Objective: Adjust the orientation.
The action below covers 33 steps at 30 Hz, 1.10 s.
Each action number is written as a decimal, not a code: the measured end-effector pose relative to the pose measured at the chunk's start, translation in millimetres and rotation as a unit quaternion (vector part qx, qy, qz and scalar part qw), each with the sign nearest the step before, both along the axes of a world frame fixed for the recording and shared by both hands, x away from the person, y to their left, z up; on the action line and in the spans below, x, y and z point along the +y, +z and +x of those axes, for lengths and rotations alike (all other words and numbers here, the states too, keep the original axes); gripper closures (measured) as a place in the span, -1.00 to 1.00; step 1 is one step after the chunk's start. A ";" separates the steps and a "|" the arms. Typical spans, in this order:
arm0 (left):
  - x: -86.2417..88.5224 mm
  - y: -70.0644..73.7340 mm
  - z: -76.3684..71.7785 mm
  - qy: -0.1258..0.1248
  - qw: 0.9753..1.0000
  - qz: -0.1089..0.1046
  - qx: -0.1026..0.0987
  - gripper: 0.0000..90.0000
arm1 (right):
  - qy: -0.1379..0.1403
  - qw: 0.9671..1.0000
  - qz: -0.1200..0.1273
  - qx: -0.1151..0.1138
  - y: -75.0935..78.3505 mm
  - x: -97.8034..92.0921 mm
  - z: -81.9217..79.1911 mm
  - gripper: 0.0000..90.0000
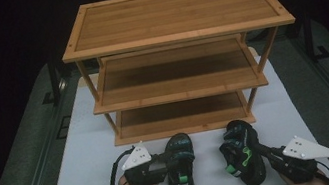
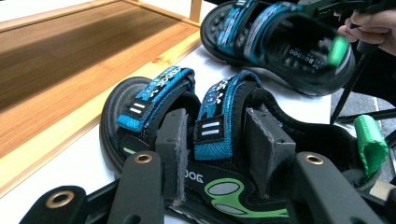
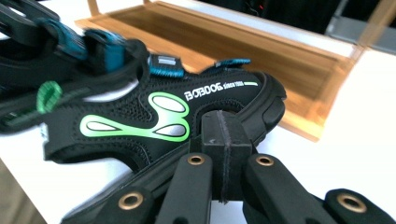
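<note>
Black foam pads of the left gripper (image 2: 219,154) stand spread, one on each side of the left sandal's (image 2: 187,135) blue strap and side wall, not yet clenched. The right gripper (image 3: 223,154) has its jaws pressed together with nothing between them, just beside the right sandal's (image 3: 154,116) sole edge. In the high view both sandals lie on the white surface (image 1: 86,151) at six o'clock of the bamboo shoe rack (image 1: 178,34), the left gripper at seven, the right at five. The step in hand appears to be taking hold; next, the left jaws should clamp the strap, then lift toward a shelf.
</note>
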State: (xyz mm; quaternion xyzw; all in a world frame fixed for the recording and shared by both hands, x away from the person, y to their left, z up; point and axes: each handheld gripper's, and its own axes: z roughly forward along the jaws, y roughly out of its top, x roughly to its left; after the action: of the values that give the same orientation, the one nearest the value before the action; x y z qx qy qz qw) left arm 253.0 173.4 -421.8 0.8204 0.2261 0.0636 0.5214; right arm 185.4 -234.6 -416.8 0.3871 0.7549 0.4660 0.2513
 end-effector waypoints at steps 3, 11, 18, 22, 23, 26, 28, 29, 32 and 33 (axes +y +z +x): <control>-0.3 -0.1 0.2 -0.001 1.000 0.000 0.000 0.32 | -0.016 1.000 -0.002 0.014 -5.3 -9.3 -0.9 0.99; -1.0 -0.1 0.4 -0.002 1.000 0.002 -0.001 0.32 | -0.042 0.997 -0.015 0.062 -22.2 -24.5 1.2 0.99; -1.7 1.5 -1.1 0.001 1.000 0.006 -0.003 0.25 | -0.060 0.995 -0.006 0.080 -24.9 -31.2 2.5 0.85; -2.5 2.4 -2.3 0.002 1.000 0.008 -0.003 0.18 | -0.062 0.995 0.002 0.076 -21.7 -32.9 -0.6 0.79; -2.8 2.8 -3.1 0.003 1.000 0.011 -0.005 0.18 | -0.062 0.995 0.002 0.076 -21.7 -32.9 -0.6 0.79; -3.5 3.7 -4.9 0.003 1.000 0.012 -0.006 0.16 | -0.063 0.995 0.004 0.071 -19.3 -33.0 -3.9 0.75; -3.6 3.8 -5.9 0.005 1.000 0.013 -0.005 0.15 | -0.062 0.996 0.008 0.068 -18.5 -33.5 -5.6 0.75; -3.5 3.7 -6.4 0.007 1.000 0.013 -0.004 0.15 | -0.061 0.996 0.009 0.067 -18.2 -33.5 -6.3 0.75; -3.0 3.4 -7.4 0.007 1.000 0.013 -0.004 0.14 | -0.062 0.996 0.013 0.062 -16.1 -34.0 -8.0 0.74; -2.8 3.5 -7.6 0.008 1.000 0.014 -0.004 0.14 | -0.062 0.996 0.013 0.062 -16.1 -34.0 -8.0 0.74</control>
State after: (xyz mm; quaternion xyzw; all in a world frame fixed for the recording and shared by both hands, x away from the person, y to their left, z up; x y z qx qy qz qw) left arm 245.4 170.6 -418.4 0.8254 0.2297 0.0738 0.5104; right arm 177.4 -268.6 -432.8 0.4648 0.7371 0.4346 0.2276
